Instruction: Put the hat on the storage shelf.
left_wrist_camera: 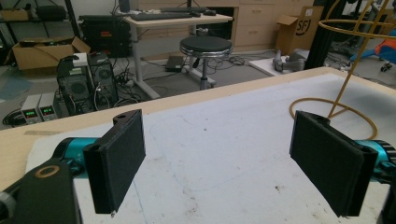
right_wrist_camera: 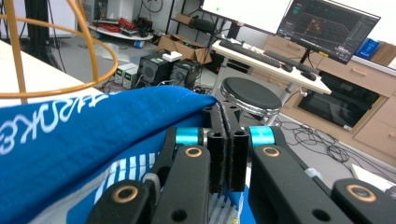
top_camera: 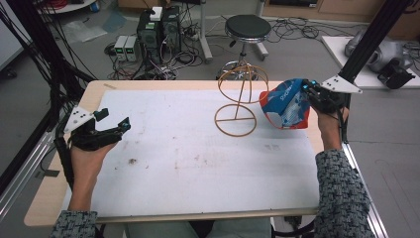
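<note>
A: What does the high view show?

B: A counter [top_camera: 59,198] with a white mat [top_camera: 188,163] over it. The left tongs [top_camera: 113,119] sit at the mat's left edge in the person's left hand [top_camera: 86,158], spread wide and holding nothing. At the far right, the right tongs [top_camera: 308,89] are raised above the counter's right edge, pinching a blue, white and red cloth bag [top_camera: 286,105] that hangs puffed out beneath them. Just left of the bag stands a gold wire stand [top_camera: 240,99], a ring base on the mat with an upright stem and hoops on top. The bag's left side is close to the stand's hoops; I cannot tell whether they touch. A black round stool [top_camera: 247,27] and computer towers [top_camera: 158,29] sit on the floor beyond.

A: And the left gripper view?

B: Two black padded jaws stand far apart over bare white mat, nothing between them. The wire stand's base ring [left_wrist_camera: 331,112] lies ahead to the right. The stool [left_wrist_camera: 205,46] stands past the counter's far edge.

A: The right gripper view?

B: The jaws are pressed together on a fold of the blue cloth bag [right_wrist_camera: 84,135], which spreads to the left with white lettering on it. A gold hoop of the stand [right_wrist_camera: 60,79] curves above the cloth at upper left. A monitor [right_wrist_camera: 327,28] and the stool [right_wrist_camera: 252,95] are behind.
</note>
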`<state>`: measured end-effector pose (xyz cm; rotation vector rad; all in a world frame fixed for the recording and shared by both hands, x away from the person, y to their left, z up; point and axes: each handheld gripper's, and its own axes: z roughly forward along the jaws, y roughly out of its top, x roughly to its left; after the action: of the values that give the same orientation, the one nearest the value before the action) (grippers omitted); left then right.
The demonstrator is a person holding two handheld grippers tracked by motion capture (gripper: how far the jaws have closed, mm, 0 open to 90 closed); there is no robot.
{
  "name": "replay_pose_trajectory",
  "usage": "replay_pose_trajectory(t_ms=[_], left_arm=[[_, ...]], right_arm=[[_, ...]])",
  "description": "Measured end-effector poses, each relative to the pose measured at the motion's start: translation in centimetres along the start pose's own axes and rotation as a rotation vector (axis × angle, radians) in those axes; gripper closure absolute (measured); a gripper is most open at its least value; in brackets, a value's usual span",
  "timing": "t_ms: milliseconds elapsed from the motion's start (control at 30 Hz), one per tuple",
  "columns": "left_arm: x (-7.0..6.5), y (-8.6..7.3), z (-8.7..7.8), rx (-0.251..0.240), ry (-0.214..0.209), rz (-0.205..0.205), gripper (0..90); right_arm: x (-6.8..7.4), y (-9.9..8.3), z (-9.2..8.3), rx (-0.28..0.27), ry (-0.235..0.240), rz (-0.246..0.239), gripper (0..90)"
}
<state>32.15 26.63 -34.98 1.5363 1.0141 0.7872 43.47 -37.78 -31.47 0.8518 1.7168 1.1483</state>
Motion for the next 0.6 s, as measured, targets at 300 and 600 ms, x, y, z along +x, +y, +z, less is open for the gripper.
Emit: replay_pose_trajectory(t_ms=[300, 600], left_arm=[[0.0, 0.0, -0.1, 0.002, 0.000, 0.002, 18.5], [0.0, 0.1, -0.1, 0.001, -0.001, -0.001, 18.5]], right_arm=[[-1.0, 1.2, -0.8, -0.010, -0.034, -0.005, 89.9], [-1.9, 2.6, -1.7, -0.051, -0.063, 0.021, 89.9]])
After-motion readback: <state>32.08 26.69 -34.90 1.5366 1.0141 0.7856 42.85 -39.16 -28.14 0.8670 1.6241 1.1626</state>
